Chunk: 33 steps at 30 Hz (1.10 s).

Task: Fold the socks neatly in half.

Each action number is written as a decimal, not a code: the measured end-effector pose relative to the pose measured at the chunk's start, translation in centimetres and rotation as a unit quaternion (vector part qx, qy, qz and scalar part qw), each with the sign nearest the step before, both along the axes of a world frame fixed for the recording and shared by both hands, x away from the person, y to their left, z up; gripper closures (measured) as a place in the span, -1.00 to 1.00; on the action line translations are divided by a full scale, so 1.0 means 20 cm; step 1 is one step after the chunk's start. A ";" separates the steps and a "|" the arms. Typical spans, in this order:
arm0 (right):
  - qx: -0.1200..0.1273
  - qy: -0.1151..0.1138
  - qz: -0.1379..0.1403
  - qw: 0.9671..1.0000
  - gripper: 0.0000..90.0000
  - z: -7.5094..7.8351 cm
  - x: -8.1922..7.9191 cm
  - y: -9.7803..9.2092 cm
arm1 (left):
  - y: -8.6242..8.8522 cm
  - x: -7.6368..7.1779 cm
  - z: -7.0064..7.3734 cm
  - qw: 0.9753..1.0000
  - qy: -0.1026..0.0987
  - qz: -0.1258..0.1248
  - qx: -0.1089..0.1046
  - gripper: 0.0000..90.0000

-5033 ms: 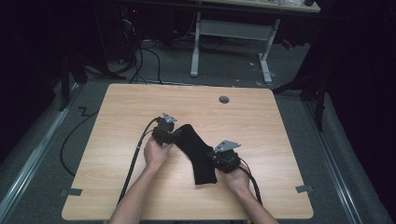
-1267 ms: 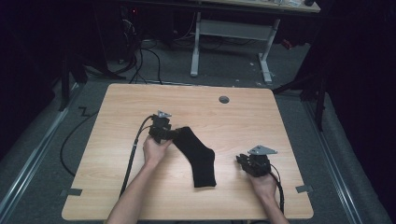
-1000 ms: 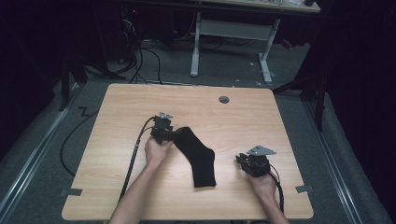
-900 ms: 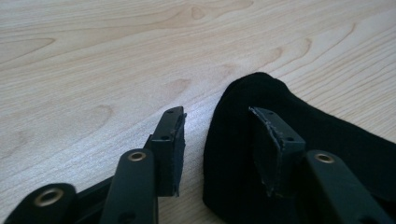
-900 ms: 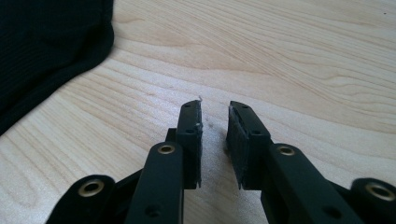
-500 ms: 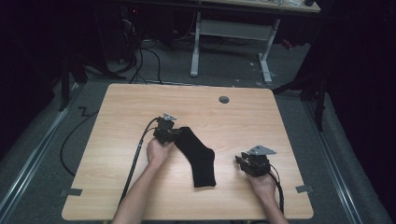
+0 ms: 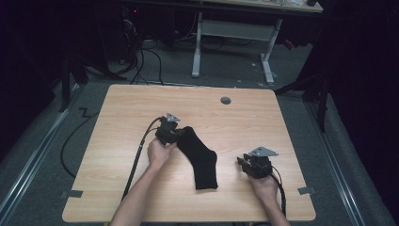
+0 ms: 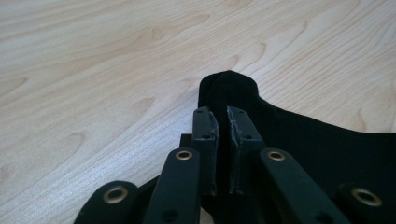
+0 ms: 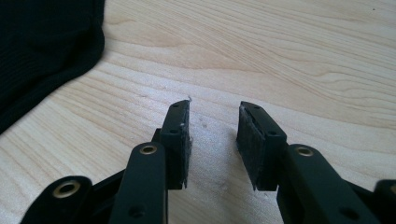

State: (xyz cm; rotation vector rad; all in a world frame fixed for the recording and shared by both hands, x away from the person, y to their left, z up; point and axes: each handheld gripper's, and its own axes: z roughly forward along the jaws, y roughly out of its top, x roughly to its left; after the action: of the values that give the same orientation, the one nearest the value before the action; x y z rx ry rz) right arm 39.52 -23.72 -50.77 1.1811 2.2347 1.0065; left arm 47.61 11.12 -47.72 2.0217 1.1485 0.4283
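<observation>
A black sock [image 7: 201, 159] lies bent on the wooden table [image 7: 122, 108], one end up left, the other toward the front edge. My left gripper [image 7: 173, 133] sits at the sock's upper end. In the left gripper view the left gripper [image 8: 222, 122] is shut, its pads pinching a raised fold of the sock [image 8: 322, 144]. My right gripper [image 7: 248, 163] rests to the right of the sock, apart from it. In the right gripper view the right gripper [image 9: 214, 123] is open over bare wood, and the sock [image 9: 44, 44] lies off at the upper left.
A round cable hole [image 7: 226, 100] is set near the table's far edge. Tape marks [image 7: 71, 193] sit at the front corners. Cables [image 7: 136, 162] trail from the left gripper across the table to its front. A white desk frame [image 7: 235, 30] stands on the floor beyond.
Five seconds ago the right gripper was at the sock's lower end; it now rests off to the right, open. Over the last second the left gripper edged slightly right; the sock kept its place.
</observation>
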 end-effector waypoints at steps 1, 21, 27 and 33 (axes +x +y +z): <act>0.000 0.000 0.000 1.000 0.44 0.00 0.00 0.00 | 0.00 -0.01 0.01 1.000 -0.003 -0.004 0.000 0.85; 0.002 0.002 -0.004 1.000 0.43 0.00 0.00 0.00 | -0.08 -0.20 0.05 0.998 -0.030 -0.056 -0.008 0.84; 0.002 0.002 -0.006 1.000 0.42 0.00 0.00 0.00 | -0.09 -0.24 0.03 0.997 -0.027 -0.071 -0.013 0.83; 0.000 0.000 -0.005 1.000 0.42 0.00 0.00 0.00 | -0.13 -0.28 0.02 0.996 -0.030 -0.087 -0.013 0.83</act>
State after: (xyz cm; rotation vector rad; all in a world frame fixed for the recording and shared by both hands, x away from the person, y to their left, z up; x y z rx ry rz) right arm 39.54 -23.66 -50.77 1.1909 2.2269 1.0031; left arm 41.96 8.45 -47.32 2.0526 0.9286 0.3804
